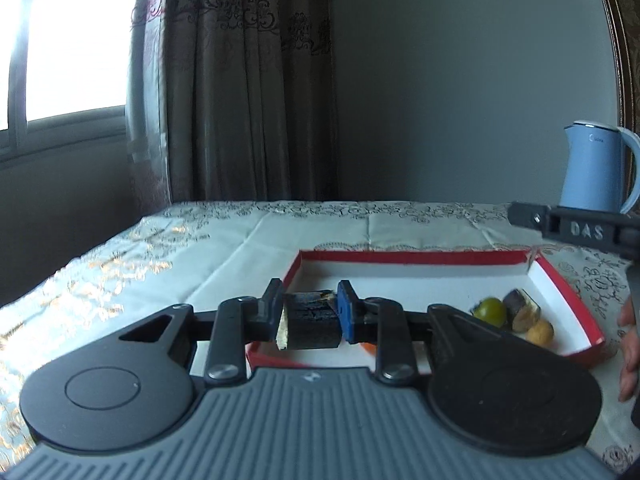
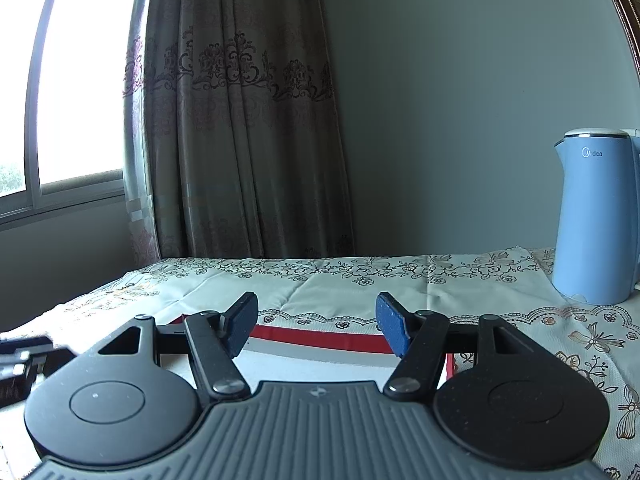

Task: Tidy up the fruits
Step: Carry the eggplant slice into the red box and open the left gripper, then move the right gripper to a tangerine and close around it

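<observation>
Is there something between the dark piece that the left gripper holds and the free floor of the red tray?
Nothing visible blocks it. The left gripper holds the dark piece above the red tray; the other fruits lie at its right end.

The right claw (image 2: 316, 326) hangs with its jaws spread wide above a red-rimmed tray (image 2: 320, 336) on the table (image 2: 360, 280), near a blue kettle (image 2: 592, 220).

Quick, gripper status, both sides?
Left gripper: shut on a dark fruit piece, above the tray.
Right gripper: open, holding nothing.
</observation>
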Motion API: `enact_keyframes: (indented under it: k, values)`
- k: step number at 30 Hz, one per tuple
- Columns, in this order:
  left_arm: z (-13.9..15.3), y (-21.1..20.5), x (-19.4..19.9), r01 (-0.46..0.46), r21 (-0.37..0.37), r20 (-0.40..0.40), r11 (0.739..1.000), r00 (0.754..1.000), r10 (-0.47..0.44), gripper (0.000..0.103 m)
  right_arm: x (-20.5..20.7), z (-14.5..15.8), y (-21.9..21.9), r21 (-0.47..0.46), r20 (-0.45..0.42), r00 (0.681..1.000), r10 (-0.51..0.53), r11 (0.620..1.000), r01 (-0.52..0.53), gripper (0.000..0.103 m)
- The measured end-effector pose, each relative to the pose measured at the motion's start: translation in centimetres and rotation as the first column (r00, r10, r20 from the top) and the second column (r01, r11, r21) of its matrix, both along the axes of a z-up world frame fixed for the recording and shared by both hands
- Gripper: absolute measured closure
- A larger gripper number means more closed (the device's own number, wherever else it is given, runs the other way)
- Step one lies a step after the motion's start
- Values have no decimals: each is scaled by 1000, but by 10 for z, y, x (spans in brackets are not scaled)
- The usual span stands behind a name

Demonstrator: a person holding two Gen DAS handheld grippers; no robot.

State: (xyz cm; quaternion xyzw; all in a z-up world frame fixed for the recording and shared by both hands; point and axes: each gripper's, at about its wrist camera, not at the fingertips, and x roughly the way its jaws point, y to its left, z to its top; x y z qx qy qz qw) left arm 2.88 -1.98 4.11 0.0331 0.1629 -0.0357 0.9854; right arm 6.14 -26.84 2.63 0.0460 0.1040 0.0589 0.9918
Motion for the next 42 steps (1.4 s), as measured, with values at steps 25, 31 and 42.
enact_keyframes:
  k: [25,31,42]
  values:
    - [-14,-11,108,-58,27,-215,998,975,63,77,-1,3,0,8,1,1000,-13,1000,13,38]
    - [-13,-12,108,-19,15,-225,1000,974,22,76,2,1,0,-2,-9,1000,-14,1000,14,38]
    - [4,44,20,-75,-71,-63,995,996,71,13,-9,8,-9,41,-27,999,19,999,-18,38]
